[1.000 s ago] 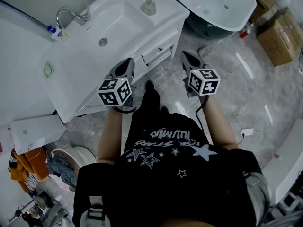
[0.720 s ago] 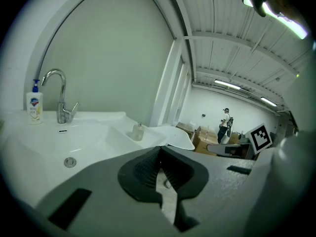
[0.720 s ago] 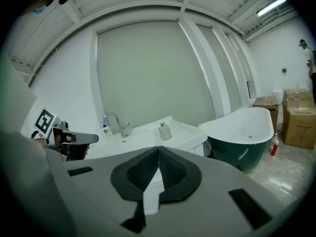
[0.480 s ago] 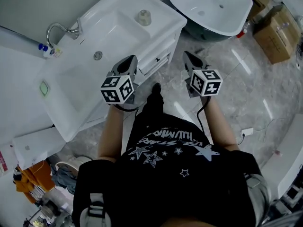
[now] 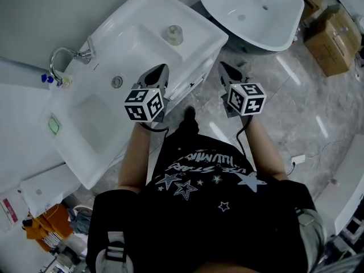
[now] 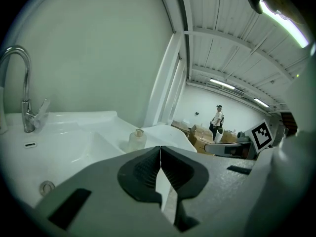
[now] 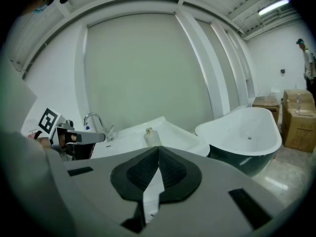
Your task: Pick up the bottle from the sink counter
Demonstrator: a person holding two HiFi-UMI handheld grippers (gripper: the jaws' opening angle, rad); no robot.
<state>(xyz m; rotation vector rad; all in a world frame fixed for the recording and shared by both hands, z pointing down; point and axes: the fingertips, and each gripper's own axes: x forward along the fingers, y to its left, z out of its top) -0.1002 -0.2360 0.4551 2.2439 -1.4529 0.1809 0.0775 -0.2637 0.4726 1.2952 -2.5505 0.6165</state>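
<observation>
The bottle (image 5: 174, 34), small, pale and capped, stands upright on the flat of the white sink counter (image 5: 200, 29), at the end nearest the freestanding bathtub (image 5: 256, 13). It is beside the basin (image 5: 94, 115) and well apart from the chrome faucet (image 5: 61, 60) at the far side. Nothing touches it. In the head view the left gripper (image 5: 161, 69) hangs over the counter's front edge, short of the bottle. The right gripper (image 5: 222, 66) hangs off the counter over the marble floor (image 5: 296, 107), just in front of the cabinet drawers (image 5: 191, 79). The left gripper view shows its jaws pressed together with nothing between them, and the bottle stands beyond them, a little to the left of their line. The right gripper view also shows jaws closed on nothing, with the bottle almost straight ahead above their tips. The step in hand looks like the approach: both tools are aimed toward the counter, neither is near enough to grasp, and the pick itself is not yet begun. The next move calls for one gripper to spread its jaws wider than the bottle's body. It should then go forward with one jaw on each side of the body below the cap, close firmly, and lift straight up. The bottle looks light and narrow, so a closed or glancing jaw could tip it toward the basin.
</observation>
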